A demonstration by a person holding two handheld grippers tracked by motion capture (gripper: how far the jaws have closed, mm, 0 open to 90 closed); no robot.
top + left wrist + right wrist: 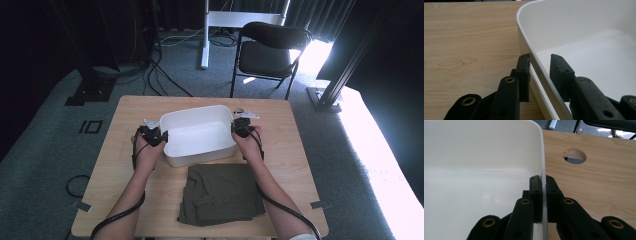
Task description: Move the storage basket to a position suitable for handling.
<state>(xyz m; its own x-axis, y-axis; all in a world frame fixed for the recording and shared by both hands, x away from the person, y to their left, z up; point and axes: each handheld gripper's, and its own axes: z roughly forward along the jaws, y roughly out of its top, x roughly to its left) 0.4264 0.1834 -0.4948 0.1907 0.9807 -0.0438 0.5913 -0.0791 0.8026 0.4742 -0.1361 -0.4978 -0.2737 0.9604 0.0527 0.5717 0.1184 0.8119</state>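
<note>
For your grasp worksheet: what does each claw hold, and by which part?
The right claw is shut on the white tub's side wall. The left claw straddles the opposite wall with a gap, not yet clamped.

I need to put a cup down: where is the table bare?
Bare wood lies left of the white bin and right of it, out to the table edges. The near middle is crowded by the folded olive cloth and both forearms.

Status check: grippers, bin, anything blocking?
Right gripper shut on white plastic bin wall. Left gripper straddles opposite wall, jaws open. Folded olive-green cloth lies beside bin.
</note>
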